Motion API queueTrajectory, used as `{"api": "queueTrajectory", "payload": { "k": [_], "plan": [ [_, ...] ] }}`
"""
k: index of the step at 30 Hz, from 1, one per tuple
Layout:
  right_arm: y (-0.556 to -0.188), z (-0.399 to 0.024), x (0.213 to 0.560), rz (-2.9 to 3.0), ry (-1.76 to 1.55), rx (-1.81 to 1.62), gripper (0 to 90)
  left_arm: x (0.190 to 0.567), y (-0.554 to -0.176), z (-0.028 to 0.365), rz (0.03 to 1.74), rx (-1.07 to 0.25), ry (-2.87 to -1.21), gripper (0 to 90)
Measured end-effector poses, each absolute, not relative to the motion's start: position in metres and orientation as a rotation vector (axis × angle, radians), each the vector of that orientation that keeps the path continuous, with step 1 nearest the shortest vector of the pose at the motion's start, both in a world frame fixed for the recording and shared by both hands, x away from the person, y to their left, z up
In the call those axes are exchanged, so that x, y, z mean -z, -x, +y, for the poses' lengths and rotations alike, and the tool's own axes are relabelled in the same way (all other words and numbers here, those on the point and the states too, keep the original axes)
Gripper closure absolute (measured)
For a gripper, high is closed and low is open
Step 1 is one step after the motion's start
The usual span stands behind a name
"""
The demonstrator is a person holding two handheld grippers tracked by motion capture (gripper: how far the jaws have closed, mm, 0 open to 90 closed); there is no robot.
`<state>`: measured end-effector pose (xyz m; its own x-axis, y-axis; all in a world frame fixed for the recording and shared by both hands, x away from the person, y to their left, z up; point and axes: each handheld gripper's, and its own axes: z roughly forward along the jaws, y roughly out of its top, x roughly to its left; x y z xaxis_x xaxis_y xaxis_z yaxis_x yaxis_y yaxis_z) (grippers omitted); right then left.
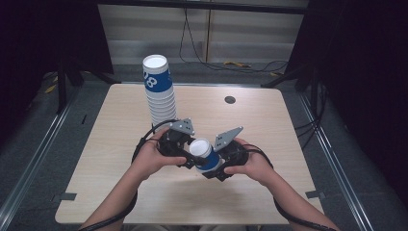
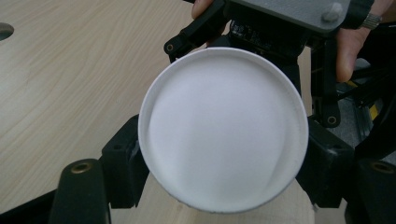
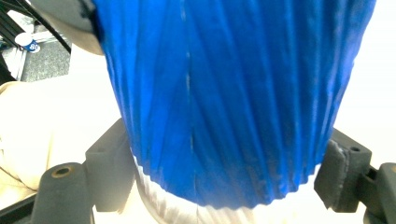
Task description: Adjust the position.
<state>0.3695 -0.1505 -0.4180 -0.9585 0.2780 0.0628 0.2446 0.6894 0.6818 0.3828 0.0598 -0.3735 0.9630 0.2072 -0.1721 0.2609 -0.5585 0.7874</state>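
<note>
Forearms: both come in from the bottom edge of the high view, hands meeting over the near middle of the worktop (image 1: 115, 159).
Left hand (image 1: 150, 158): wrapped around the left claw (image 1: 188, 155), which points toward the right claw.
Right hand (image 1: 250, 164): wrapped around the right claw (image 1: 208, 166), which points back toward the left one.
Paper cup (image 1: 204, 153): white inside, blue on the outside wall, held between the two claws above the worktop, tilted so its open mouth faces up and toward the left claw.
Left claw state: its jaws are closed in on the cup — in the left gripper view the black pads (image 2: 122, 163) sit against the rim of the cup (image 2: 224, 130) on either side, with the white interior facing that camera.
Right claw state: jaws partway closed and clamped on the cup's body — in the right gripper view the blue pleated wall (image 3: 224, 102) sits between the two dark pads (image 3: 343, 168), which touch it low on both sides.
Cup stack (image 1: 159, 89): a tall stack of the same cups stands upright on the far left part of the worktop, just behind the left hand, the top cup blue with white digits.
Grommet hole (image 1: 230, 100): a small dark round opening in the worktop, far side, right of the stack and well apart from the hands.
Grey plates: a three-cornered plate rides on top of each claw.
</note>
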Motion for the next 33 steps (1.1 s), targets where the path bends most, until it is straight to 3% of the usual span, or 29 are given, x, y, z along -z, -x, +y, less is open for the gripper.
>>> {"api": "queueTrajectory", "payload": {
  "k": [33],
  "plan": [
    [-0.3696, -0.1535, 0.4189, 2.844, -0.446, -1.178, 18.2, 0.376, -0.3872, 0.0645, 0.363, 0.136, -2.154, 29.7]
  ]
}}
